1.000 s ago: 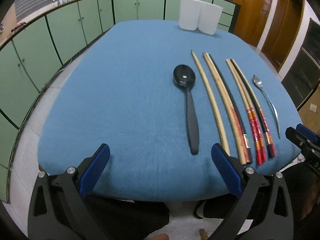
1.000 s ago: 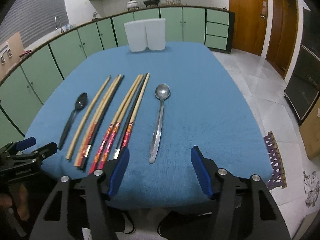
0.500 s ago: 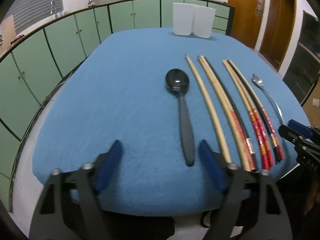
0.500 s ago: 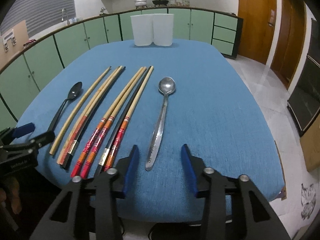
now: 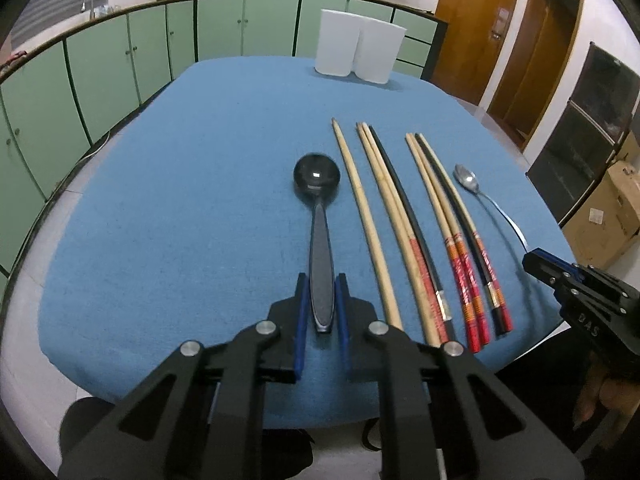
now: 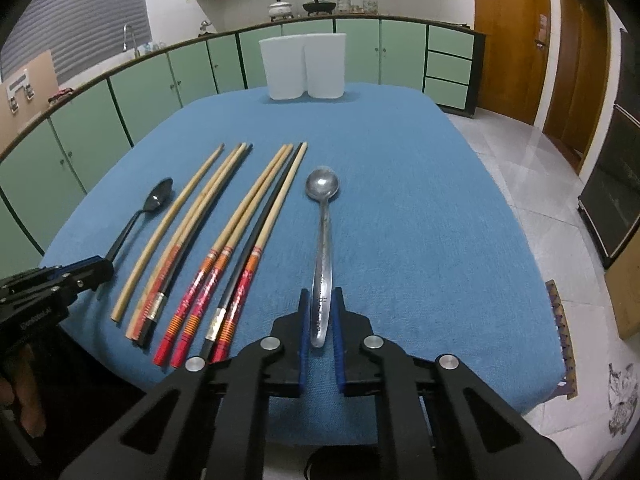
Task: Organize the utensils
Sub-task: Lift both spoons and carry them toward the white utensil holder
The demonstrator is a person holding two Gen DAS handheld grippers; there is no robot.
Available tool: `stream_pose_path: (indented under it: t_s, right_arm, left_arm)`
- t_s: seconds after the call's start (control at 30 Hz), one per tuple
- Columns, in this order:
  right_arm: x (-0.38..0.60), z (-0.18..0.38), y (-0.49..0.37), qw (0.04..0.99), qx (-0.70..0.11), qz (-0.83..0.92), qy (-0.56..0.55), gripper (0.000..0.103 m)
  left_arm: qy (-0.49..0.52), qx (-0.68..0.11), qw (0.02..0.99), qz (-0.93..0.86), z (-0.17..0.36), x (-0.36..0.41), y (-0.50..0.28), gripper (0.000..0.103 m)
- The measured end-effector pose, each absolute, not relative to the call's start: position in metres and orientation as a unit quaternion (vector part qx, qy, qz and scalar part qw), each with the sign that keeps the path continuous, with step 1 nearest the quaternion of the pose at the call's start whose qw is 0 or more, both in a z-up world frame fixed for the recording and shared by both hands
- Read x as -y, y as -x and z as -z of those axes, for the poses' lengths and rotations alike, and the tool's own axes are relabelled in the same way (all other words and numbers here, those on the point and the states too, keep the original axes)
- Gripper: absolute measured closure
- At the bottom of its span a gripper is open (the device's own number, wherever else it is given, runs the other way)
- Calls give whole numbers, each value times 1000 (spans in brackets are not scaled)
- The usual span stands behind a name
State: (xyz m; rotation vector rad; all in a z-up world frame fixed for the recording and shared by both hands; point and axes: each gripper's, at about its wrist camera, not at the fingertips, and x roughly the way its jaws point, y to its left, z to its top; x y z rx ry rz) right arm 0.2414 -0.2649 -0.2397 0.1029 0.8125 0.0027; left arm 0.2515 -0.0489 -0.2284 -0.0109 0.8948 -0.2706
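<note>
- Left gripper point(image 5: 321, 304) closing on the black spoon point(image 5: 319, 216) handle, six o'clock edge of the blue tabletop point(image 5: 180, 200).
- Right gripper point(image 6: 320, 312) clenched on the steel spoon point(image 6: 323, 232) handle; lift both level, clear of the chopsticks point(image 6: 224, 248).

A table point(image 5: 168, 200) covered in blue cloth carries everything. On it lie a black spoon point(image 5: 318, 208), a row of chopsticks point(image 5: 404, 224) (some plain wood, some with red ends, a couple black) lying roughly parallel, and a metal spoon point(image 6: 324, 240) at the far side of the row. Two white containers point(image 6: 304, 66) stand touching at the table's far edge.
</note>
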Motion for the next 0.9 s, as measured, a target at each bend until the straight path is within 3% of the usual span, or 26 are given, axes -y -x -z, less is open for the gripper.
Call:
stream_pose_path:
  t_s: [0.4,0.9]
  right_arm:
    - [266,186,-258,931,-363,-14,-32,93]
    - [282,145,-311,916,-396,-58,-19,94]
  left_arm:
    - [8,-399,906,142,179,46,-269,91]
    - [-3,-378,910,169,135,50,-317,92]
